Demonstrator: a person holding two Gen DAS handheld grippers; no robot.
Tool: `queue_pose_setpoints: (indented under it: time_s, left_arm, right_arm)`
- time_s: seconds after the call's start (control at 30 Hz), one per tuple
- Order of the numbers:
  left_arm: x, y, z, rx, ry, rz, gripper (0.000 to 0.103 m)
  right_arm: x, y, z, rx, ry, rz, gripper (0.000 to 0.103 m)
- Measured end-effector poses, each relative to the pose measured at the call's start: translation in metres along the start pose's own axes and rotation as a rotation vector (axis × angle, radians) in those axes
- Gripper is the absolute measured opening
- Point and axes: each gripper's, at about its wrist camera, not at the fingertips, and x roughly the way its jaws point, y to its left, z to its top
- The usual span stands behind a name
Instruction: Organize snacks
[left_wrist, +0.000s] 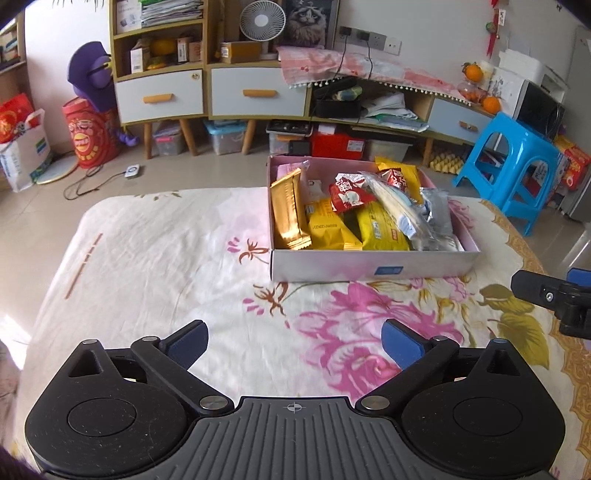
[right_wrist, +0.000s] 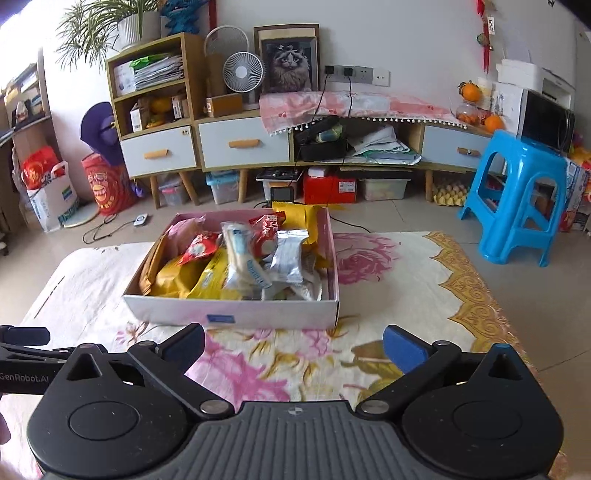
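Observation:
A shallow pink-and-white box (left_wrist: 373, 265) (right_wrist: 236, 309) sits on the flowered tablecloth, filled with several snack packets: a gold bar (left_wrist: 289, 210), yellow packs (left_wrist: 382, 229) (right_wrist: 207, 277), a red packet (left_wrist: 349, 195) (right_wrist: 197, 248) and silver packs (right_wrist: 288, 258). My left gripper (left_wrist: 294, 341) hangs open over the cloth, near side and left of the box, nothing between its blue pads. My right gripper (right_wrist: 293, 345) is open too, just in front of the box, empty. In the left wrist view a finger of the right gripper (left_wrist: 554, 295) shows at the right edge.
The table's far edge lies just behind the box; tiled floor beyond. A blue plastic stool (left_wrist: 513, 162) (right_wrist: 524, 195) stands right of the table. A low cabinet (left_wrist: 258, 92) with drawers lines the wall, with bins under it. The flowered cloth (left_wrist: 155, 258) stretches left of the box.

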Motion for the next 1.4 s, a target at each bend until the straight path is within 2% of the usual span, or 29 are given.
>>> queue_pose_setpoints:
  time_s: [0.2, 0.33, 0.5, 0.6, 0.77, 1.4]
  left_arm:
    - [-0.028, -0.019, -0.005, 0.057, -0.016, 0.095, 0.103]
    - [-0.04, -0.022, -0.01, 0.05, -0.056, 0.149, 0.103]
    - [-0.038, -0.022, -0.024, 0.037, -0.018, 0.174, 0.103]
    - [-0.037, -0.02, -0.031, 0.019, 0.012, 0.17, 0.103]
    - [-0.038, -0.02, -0.041, 0.01, 0.051, 0.141, 0.103]
    - [-0.043, -0.014, -0.042, -0.016, 0.044, 0.142, 0.103]
  right_arm:
    - [-0.019, 0.011, -0.006, 0.009, 0.036, -0.011, 0.095]
    - [-0.024, 0.014, -0.009, 0.01, 0.064, -0.002, 0.095]
    - [-0.029, 0.015, -0.017, 0.011, 0.084, -0.012, 0.095]
    - [-0.03, 0.017, -0.02, -0.011, 0.1, -0.007, 0.095]
    - [-0.035, 0.017, -0.018, -0.017, 0.077, -0.024, 0.095]
    - [-0.031, 0.028, -0.024, -0.059, 0.105, -0.013, 0.095]
